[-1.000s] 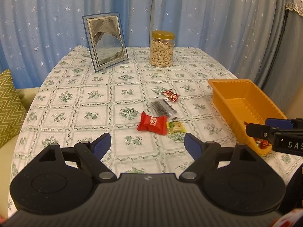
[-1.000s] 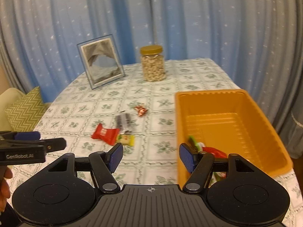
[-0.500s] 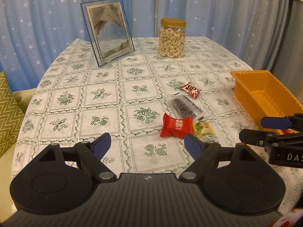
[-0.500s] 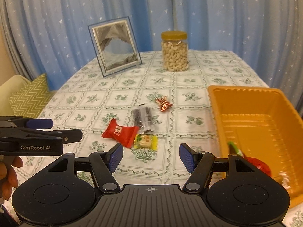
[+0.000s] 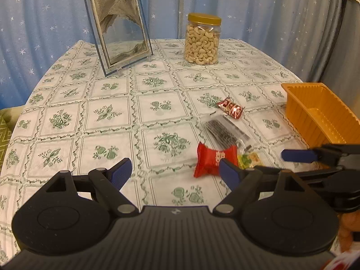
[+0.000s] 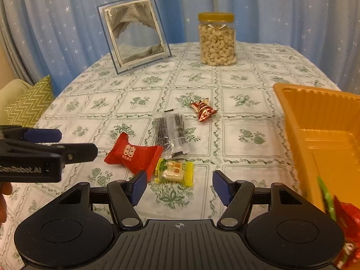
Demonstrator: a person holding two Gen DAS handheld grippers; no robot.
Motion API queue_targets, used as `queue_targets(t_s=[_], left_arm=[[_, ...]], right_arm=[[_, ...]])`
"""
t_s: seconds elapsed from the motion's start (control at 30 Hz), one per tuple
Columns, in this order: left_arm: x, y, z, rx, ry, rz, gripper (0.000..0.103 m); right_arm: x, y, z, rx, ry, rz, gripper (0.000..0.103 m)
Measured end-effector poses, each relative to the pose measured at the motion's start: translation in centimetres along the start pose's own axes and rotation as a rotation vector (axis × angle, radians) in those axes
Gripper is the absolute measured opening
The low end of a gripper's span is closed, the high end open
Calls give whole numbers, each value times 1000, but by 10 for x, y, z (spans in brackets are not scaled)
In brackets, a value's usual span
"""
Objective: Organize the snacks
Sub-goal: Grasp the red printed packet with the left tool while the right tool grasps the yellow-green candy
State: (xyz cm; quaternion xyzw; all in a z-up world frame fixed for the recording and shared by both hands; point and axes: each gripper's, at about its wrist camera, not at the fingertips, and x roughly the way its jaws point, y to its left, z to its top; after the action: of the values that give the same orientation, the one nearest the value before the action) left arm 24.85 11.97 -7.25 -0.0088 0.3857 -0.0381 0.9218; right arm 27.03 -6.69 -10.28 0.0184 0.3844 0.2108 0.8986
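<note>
Yellow candy [image 6: 174, 172] now lies between the open right gripper [image 6: 178, 187] jaws; left gripper [image 5: 174, 172], open, nears red packet [image 5: 213, 158] at 1 o'clock.

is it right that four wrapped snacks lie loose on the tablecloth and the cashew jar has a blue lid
Not quite. The clear plastic cashew jar has a yellow-gold lid, not a blue one, as the right wrist view shows. The rest holds: four wrapped snacks lie loose on the green-patterned white tablecloth.
</note>
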Motion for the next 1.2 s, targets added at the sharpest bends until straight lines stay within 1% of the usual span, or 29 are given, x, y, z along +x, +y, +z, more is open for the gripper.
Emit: queue_targets(t_s=[0.13,0.2,0.37,0.43,0.47,0.6,0.93,1.03,1.1,1.2], left_arm=[[3,4,4,-28,-3,-13,83],[5,3,4,-24,1,-8,83],[8,-1,3,-10,8,-9,83],[10,-3,2,-5,14,-8,83],[10,-4,2,-2,14,-8,83],[12,-6,0,2,16,-15,83],[24,-21,-3,67,24,-40,83],[30,-27,-2,86,25,-50,80],[34,-30,-1,90,25,-65,76],[41,-32,0,78,33,-94,76]], right_arm=[[15,-2,1,28,10,11,64],[20,-2,1,23,8,9,52],[25,5,0,-38,-12,-24,51],[25,9,-1,-69,-16,-44,45],[25,8,-2,-77,-19,-51,34],[19,5,-4,-81,-29,-71,28],[-7,-10,-5,-18,-64,-121,27],[-12,-11,-9,-23,-60,-127,27],[-13,-11,-10,-27,-60,-130,27],[-15,-11,-11,-27,-63,-127,27]])
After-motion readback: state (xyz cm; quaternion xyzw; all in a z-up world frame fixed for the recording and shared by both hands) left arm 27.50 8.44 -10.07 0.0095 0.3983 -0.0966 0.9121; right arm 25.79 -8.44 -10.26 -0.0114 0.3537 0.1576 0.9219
